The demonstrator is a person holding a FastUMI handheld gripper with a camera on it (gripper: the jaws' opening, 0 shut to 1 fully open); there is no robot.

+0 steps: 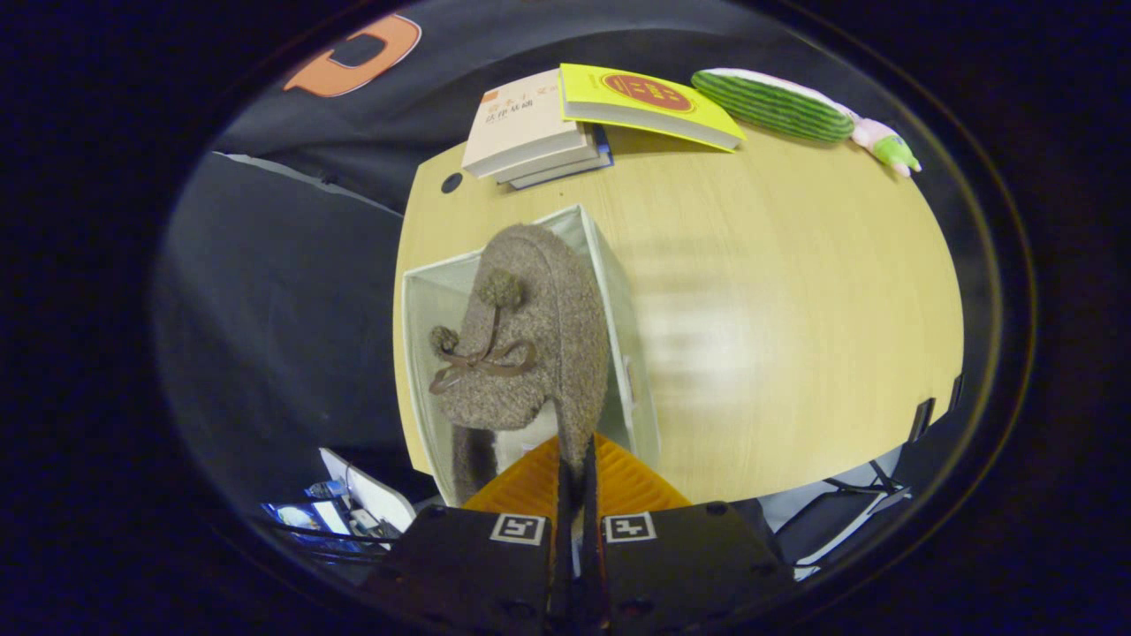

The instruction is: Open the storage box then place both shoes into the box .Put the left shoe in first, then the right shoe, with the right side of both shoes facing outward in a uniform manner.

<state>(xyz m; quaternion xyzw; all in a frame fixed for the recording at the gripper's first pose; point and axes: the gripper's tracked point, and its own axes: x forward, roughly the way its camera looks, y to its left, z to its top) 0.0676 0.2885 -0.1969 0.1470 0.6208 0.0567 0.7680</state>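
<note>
Holding the brown wool slipper (530, 336) by a thin edge at its heel end, our gripper (576, 477) has its two fingers closed almost together, both pressing on that edge, with only a narrow slit left between them. From the fingers the slipper runs straight ahead, its long axis in line with them, heel nearest us and toe farthest. Its bow and pompoms (484, 340) face off to the left of the fingers.

Directly under and just beyond the slipper sits the white storage box (618, 291), already open, its mouth turned up toward us. The slipper hangs over that opening, its toe reaching the far wall; we cannot tell whether it touches the inside yet. We judge that the coming move is a lowering along the fingers' own line, so the shoe's length must stay matched to the box's length.

Past the box lies bare wooden table (795, 291). At its far edge we see a stack of books (530, 132), a yellow book (649, 102), and a green plush toy (778, 106).
</note>
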